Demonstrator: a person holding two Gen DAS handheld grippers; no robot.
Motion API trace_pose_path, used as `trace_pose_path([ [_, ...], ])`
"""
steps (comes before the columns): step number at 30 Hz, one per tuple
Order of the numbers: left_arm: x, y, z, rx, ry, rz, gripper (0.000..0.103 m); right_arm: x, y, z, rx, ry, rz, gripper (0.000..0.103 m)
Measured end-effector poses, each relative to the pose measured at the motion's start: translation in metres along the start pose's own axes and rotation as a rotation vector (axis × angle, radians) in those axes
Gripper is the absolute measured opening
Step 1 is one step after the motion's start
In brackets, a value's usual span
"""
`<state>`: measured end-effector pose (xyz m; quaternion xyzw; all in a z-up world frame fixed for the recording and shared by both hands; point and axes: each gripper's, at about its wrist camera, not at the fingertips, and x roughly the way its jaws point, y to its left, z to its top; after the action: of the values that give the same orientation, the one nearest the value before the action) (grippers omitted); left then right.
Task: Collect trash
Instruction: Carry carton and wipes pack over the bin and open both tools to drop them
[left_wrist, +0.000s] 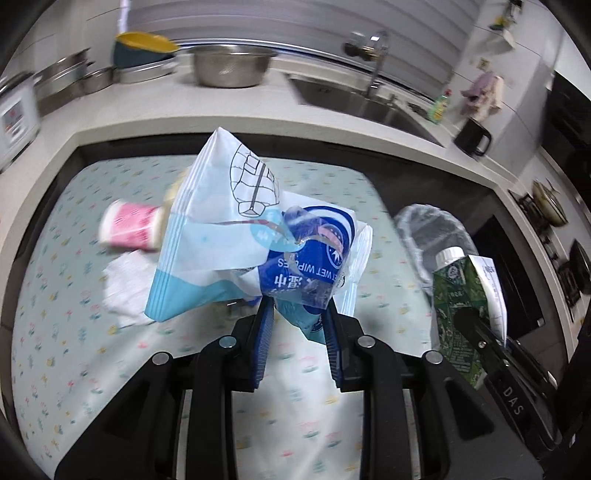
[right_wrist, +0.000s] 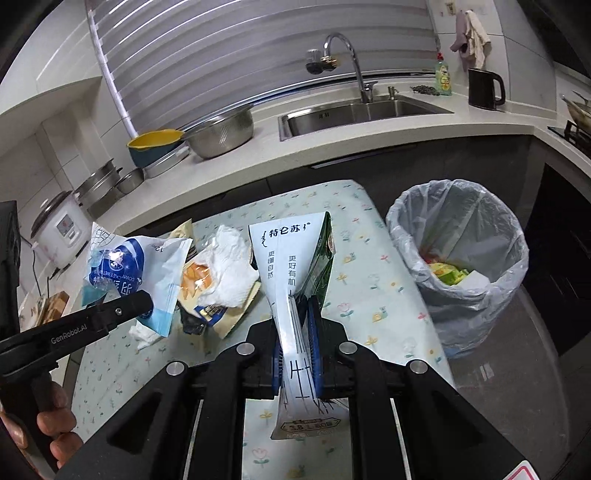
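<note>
In the left wrist view, the left hand-held gripper (left_wrist: 299, 314) is clamping a blue and white wet-wipes packet (left_wrist: 236, 236), its blue pads pressing the crumpled lower end while the rest of the packet is hanging raised above the flower-patterned worktop (left_wrist: 74, 350). Behind it a pink paper cup (left_wrist: 129, 229) is lying on its side, with a crumpled white tissue (left_wrist: 123, 291) just beside it. At the right edge the green milk carton (left_wrist: 458, 306) is showing in the other tool, near the lined trash bin (left_wrist: 432, 232). In the right wrist view, the right hand-held gripper (right_wrist: 299, 325) is pinching the flattened milk carton (right_wrist: 291, 266) between nearly closed pads, holding it over the worktop (right_wrist: 369, 288). To the left, the left hand-held gripper (right_wrist: 122, 310) is carrying the wet-wipes packet (right_wrist: 129, 266) above a heap of tissue and snack wrappers (right_wrist: 218, 280). The trash bin (right_wrist: 461, 258) with its clear liner is standing on the floor beside the worktop's right edge, already holding some rubbish.
</note>
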<state>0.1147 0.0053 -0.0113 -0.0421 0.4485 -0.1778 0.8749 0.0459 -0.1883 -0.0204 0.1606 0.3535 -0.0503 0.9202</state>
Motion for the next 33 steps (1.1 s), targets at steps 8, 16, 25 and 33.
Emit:
trace_pose_path([
  [8,0.045,-0.117,0.018,0.189,0.021,-0.134,0.026,-0.006,-0.086,0.034,0.082,-0.059,-0.125,0.012],
  [16,0.119,-0.203,0.043,0.317,0.087,-0.27,0.026,0.023,-0.162,0.065,0.163,-0.071,-0.218,0.012],
  [25,0.202,-0.224,0.055,0.329,0.212,-0.322,0.041,0.069,-0.198,0.082,0.208,-0.043,-0.248,0.012],
  [33,0.206,-0.2,0.068,0.272,0.148,-0.275,0.067,0.099,-0.194,0.096,0.2,-0.041,-0.24,0.015],
])
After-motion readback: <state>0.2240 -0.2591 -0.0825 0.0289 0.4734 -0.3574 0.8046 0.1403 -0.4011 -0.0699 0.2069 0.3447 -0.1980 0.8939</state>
